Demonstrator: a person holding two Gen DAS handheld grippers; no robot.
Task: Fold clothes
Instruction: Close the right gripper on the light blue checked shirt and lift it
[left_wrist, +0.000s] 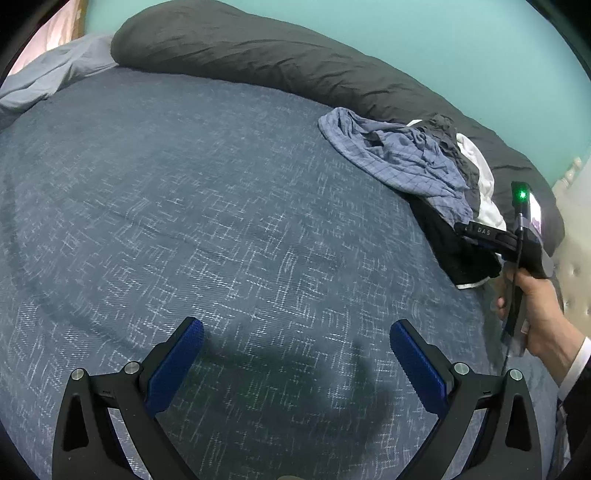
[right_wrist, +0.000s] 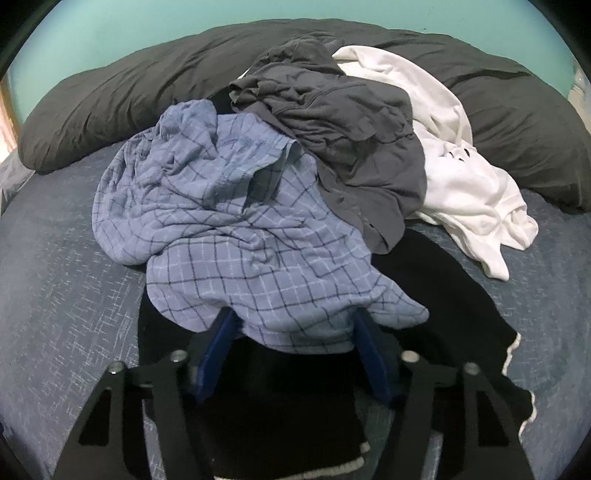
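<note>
A pile of clothes lies at the bed's far right: a blue checked garment (right_wrist: 240, 236) on top, a dark grey one (right_wrist: 351, 140), a white one (right_wrist: 469, 184) and a black one with white trim (right_wrist: 443, 295) underneath. The blue checked garment also shows in the left wrist view (left_wrist: 402, 158). My right gripper (right_wrist: 295, 332) is open, its blue fingers (right_wrist: 373, 354) pushed in under the checked garment's front edge, over the black garment. My right gripper also shows in the left wrist view (left_wrist: 480, 236). My left gripper (left_wrist: 295, 354) is open and empty above the bedspread.
The blue patterned bedspread (left_wrist: 184, 221) covers the bed. A long dark grey pillow (left_wrist: 258, 48) lies along the teal wall behind the pile. A light blue sheet (left_wrist: 48, 74) bunches at the far left. A white padded surface (left_wrist: 576, 258) stands at the right.
</note>
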